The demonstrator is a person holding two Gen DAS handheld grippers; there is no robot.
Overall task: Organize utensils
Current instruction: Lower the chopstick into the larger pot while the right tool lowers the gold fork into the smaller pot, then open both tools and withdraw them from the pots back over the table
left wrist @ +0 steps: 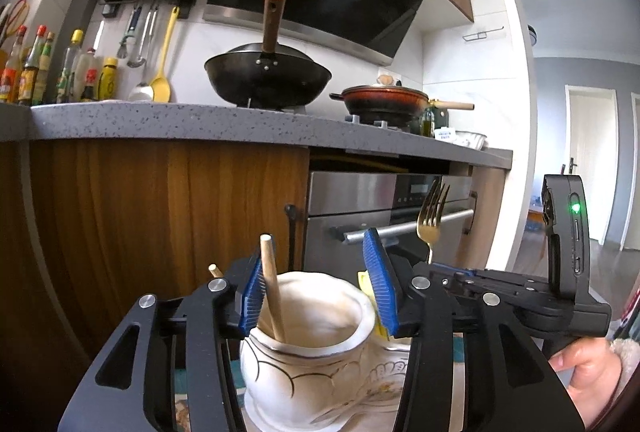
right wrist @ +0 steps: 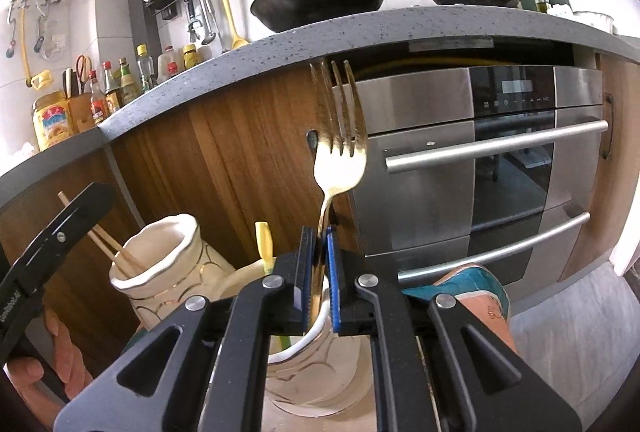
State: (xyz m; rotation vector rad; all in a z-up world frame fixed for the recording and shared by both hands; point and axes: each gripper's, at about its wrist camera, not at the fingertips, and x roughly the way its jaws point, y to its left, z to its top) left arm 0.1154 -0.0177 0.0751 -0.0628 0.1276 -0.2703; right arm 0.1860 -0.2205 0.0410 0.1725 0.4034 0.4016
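My left gripper (left wrist: 316, 292) is open, its blue pads (left wrist: 378, 284) on either side of a cream ceramic holder (left wrist: 304, 360) with gold lines. Wooden chopsticks (left wrist: 271, 288) stand in that holder, close to the left pad. My right gripper (right wrist: 319, 280) is shut on the handle of a gold fork (right wrist: 340, 136), tines up, just above a second cream holder (right wrist: 316, 364). The fork (left wrist: 432, 216) and right gripper body also show at the right of the left wrist view. A yellow utensil (right wrist: 264, 242) stands between the two holders. The first holder (right wrist: 168, 272) with chopsticks (right wrist: 108, 244) is at the left.
A grey stone counter edge (left wrist: 200, 120) runs above wooden cabinet fronts (left wrist: 140, 212). A steel oven with bar handles (right wrist: 496, 148) is at the right. A black wok (left wrist: 268, 76) and a red pan (left wrist: 384, 100) sit on the stove. Bottles (left wrist: 40, 68) and hanging utensils line the back wall.
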